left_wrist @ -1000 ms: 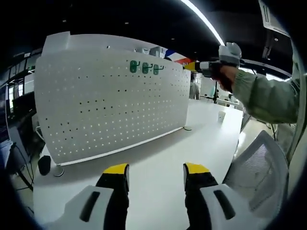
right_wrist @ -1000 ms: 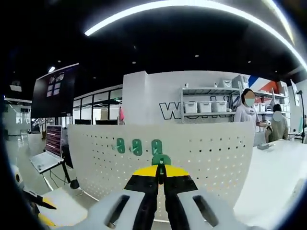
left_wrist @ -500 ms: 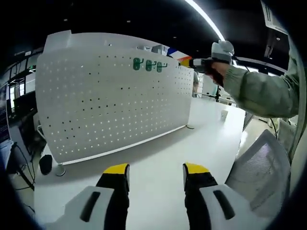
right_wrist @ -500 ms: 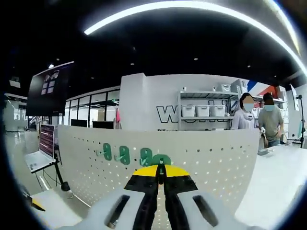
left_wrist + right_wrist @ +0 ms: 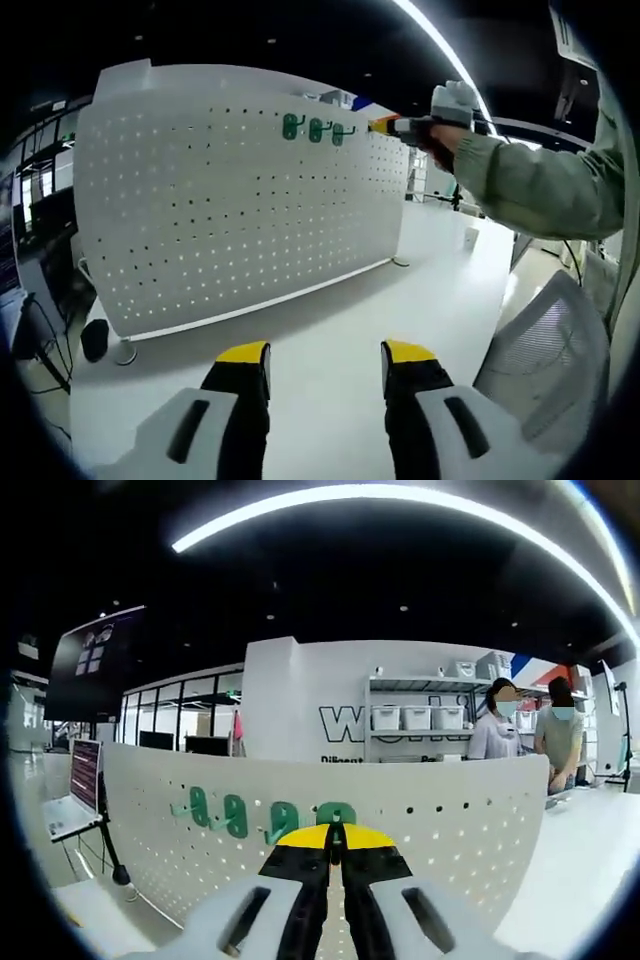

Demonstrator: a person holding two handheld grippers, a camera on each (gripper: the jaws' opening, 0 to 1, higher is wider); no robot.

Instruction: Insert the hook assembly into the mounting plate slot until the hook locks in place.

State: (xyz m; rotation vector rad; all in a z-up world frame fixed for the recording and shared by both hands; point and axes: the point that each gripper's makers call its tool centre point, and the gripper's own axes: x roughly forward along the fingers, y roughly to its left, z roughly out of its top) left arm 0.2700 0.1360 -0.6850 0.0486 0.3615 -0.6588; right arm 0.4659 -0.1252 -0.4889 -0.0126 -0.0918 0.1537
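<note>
White tabletop (image 5: 330, 330) carries an upright white pegboard (image 5: 230, 220) with three green hooks (image 5: 315, 129) near its top edge. Left gripper (image 5: 325, 362) hangs open above the table; right gripper (image 5: 336, 837) pinches a fourth green hook (image 5: 336, 813) against the board.

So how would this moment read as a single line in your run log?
left gripper: open, idle above table | right gripper: shut on green hook, at pegboard top | three hooks already hung | insertion not confirmed
</note>
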